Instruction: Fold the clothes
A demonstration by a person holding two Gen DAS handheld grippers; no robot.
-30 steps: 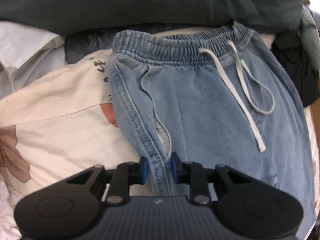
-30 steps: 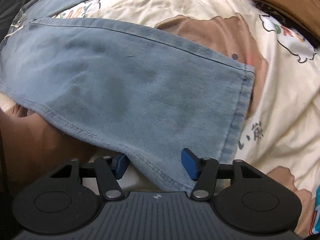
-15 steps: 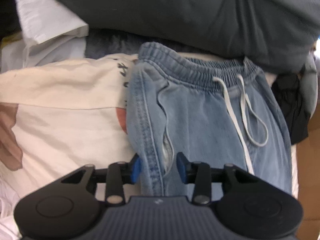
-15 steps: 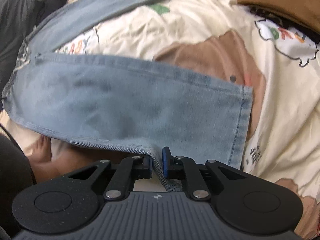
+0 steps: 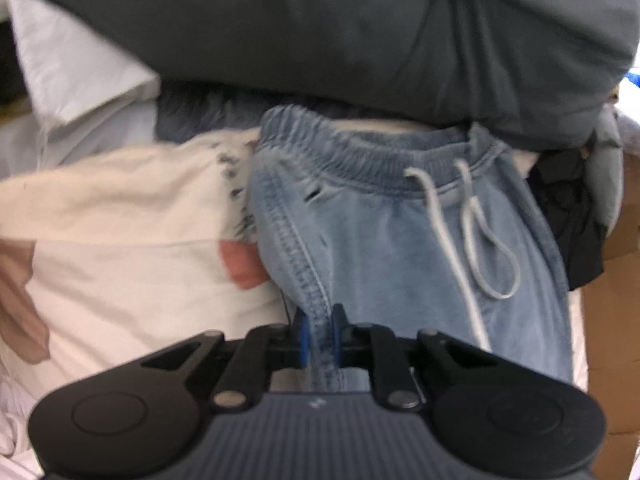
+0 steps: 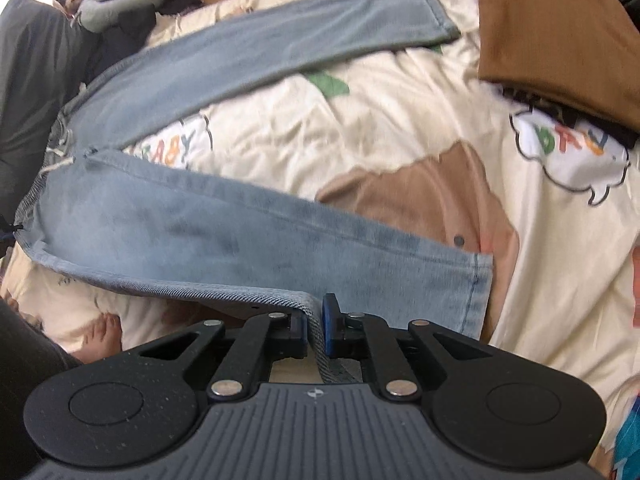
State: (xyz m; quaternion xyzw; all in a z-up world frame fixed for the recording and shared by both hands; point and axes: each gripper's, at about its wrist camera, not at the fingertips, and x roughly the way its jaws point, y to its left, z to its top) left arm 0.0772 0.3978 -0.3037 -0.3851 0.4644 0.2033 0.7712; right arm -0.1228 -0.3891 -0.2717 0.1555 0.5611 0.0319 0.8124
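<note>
Right tongs (image 6: 315,322): the jaws have just been closing and are now nearly shut, pinching the side seam of the jeans (image 6: 248,248) a bit short of the hem. A sec ago they stood wide w/ the cloth loose between them; now the seam runs taut out of the pads and off to the left, lifted clear of the bedsheet (image 6: 400,128). The near leg's hem hangs just right of the tongs. Further ahead the sheet shows bare, and beyond that the other leg lies flat, stretched diagonally to the far right. A brown cloth (image 6: 560,40) sits far right, well apart.

Left tongs (image 5: 320,338): the jaws have just been closing too, after a brief widening half a sec ago, prob. a re-grip. They now clamp the stitched outer seam of the jeans near the pocket, denim bunched between the blue pads. Straight ahead is the hip panel, then the drawstring (image 5: 472,240) ahead-right, then the elastic waistband. To the left of the tongs is the cream sheet; furthest off, a dark grey cloth (image 5: 320,40) piled above the waistband.

Meaning: both ends of the same side seam are now held, so the near leg looks ready to be lifted & carried over onto the far leg, i.e. first lengthwise fold. Fold itself not yet made; legs well apart.
</note>
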